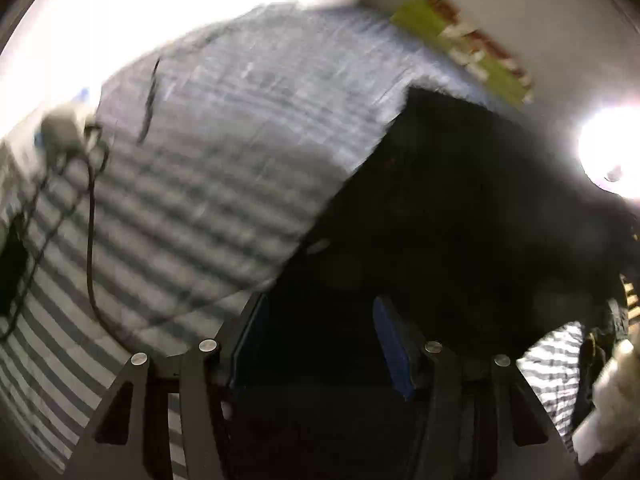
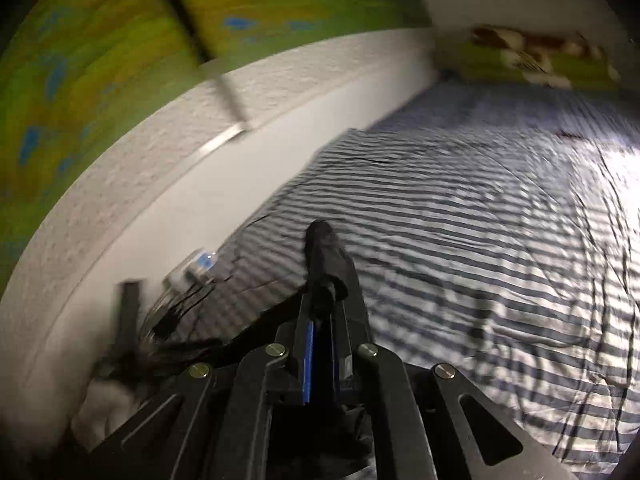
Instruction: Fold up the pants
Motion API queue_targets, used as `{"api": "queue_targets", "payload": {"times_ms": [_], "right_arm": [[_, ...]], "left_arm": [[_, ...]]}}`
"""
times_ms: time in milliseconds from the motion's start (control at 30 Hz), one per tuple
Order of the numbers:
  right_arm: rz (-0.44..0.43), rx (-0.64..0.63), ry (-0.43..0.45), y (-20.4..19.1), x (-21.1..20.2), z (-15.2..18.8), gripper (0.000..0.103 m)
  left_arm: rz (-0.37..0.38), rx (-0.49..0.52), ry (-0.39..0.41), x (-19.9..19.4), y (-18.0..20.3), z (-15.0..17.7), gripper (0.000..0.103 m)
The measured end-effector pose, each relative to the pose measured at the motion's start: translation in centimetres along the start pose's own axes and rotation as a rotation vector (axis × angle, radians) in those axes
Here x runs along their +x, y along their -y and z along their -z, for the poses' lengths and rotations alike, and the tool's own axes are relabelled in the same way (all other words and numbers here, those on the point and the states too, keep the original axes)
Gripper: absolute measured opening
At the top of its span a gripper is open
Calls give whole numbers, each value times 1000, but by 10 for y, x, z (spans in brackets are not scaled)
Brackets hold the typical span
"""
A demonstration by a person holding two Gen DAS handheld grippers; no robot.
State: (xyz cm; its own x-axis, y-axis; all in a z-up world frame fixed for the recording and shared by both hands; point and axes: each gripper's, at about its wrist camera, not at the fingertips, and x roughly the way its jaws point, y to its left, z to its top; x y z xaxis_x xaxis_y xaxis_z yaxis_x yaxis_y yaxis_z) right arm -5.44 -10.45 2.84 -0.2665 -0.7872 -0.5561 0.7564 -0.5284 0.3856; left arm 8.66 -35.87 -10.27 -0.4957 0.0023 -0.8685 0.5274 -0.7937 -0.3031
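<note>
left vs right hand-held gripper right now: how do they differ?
The left hand-held gripper has its jaws spread wide; the right hand-held gripper is shut on a bunch of the black pants. The left hovers over the pants' dark spread with nothing between its pads; the right has cloth poking out past its tips, above the striped bedsheet. Both have black fingers with blue pads.

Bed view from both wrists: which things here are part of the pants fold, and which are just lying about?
Part of the job:
- black pants
- right tongs, shut on a bunched bit of the pants
- left tongs, open over the pants
- striped bed sheet, the folding surface

Lying about:
- black cables
- green patterned pillow
- white plug by the wall
</note>
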Motion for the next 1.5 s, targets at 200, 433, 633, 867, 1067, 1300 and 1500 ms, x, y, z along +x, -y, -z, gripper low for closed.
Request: {"api": "queue_targets", "payload": {"times_ms": [200, 433, 633, 867, 1067, 1300, 1500], "right_arm": [[-52, -207, -62, -66, -19, 49, 6], [-81, -412, -215, -117, -15, 142, 6], [-84, -450, -255, -120, -13, 169, 6], [-85, -632, -319, -129, -21, 186, 6], [-42, -720, -388, -127, -16, 205, 6], [-77, -705, -426, -118, -47, 191, 10], [-149, -345, -282, -74, -59, 136, 24]], "left_arm": [[-14, -69, 95, -26, -23, -5, 58], [1, -193, 191, -68, -67, -3, 58], [-47, -215, 298, -109, -103, 10, 58], [64, -89, 314, -120, -69, 16, 58], [90, 88, 190, -81, -3, 24, 58], [-51, 132, 62, -45, -2, 40, 60], [13, 90, 255, -90, 5, 21, 59]]}}
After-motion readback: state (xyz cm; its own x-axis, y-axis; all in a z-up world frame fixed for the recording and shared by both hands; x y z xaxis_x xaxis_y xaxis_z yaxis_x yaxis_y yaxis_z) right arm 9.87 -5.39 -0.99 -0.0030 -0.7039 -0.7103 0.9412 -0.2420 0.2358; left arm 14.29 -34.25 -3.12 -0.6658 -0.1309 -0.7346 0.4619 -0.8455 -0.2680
